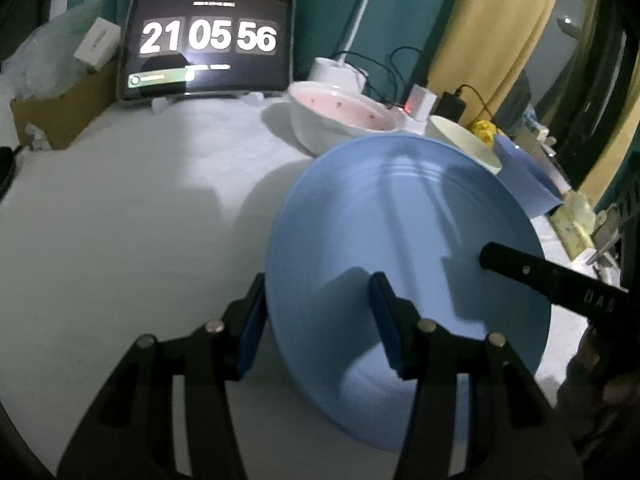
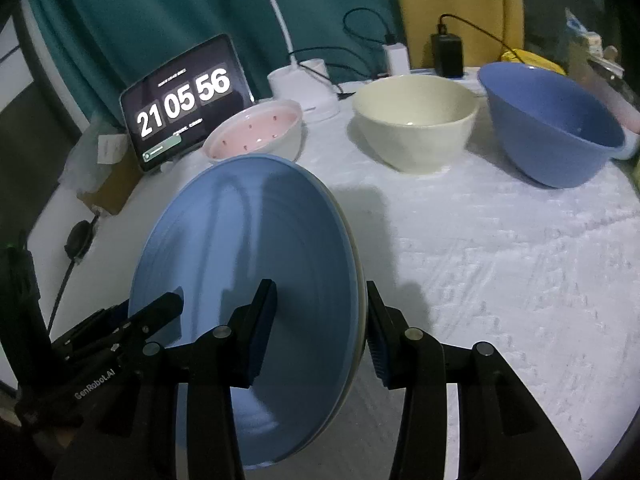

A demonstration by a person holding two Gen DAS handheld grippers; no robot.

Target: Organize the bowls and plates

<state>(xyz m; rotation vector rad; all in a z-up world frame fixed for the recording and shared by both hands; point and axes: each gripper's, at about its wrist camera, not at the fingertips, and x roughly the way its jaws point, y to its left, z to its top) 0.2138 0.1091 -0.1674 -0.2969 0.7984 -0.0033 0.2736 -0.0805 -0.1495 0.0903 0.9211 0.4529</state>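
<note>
Both claws grip the blue plate [image 2: 248, 280] above the worktop [image 2: 500, 280]: left claw [image 1: 316, 320] on its left rim, right claw [image 2: 320, 320] on its right. Toward twelve o'clock, pink bowl [image 2: 256, 136], cream bowl [image 2: 416, 120] and blue bowl [image 2: 552, 128] sit empty.

Tablet [image 2: 182, 102] propped upright at table's [image 2: 500, 264] far left edge, screen reading 21 05 56. Cardboard box [image 1: 60, 114] just left of tablet, small white box [image 1: 97, 43] and clear plastic on top. White lamp base [image 2: 304, 90] right of tablet, neck rising. White charger [image 2: 397, 57] and black charger [image 2: 447, 55] along far edge, cables attached. Teal curtain [image 2: 160, 12] behind; yellow cloth [image 1: 496, 28] at right.
</note>
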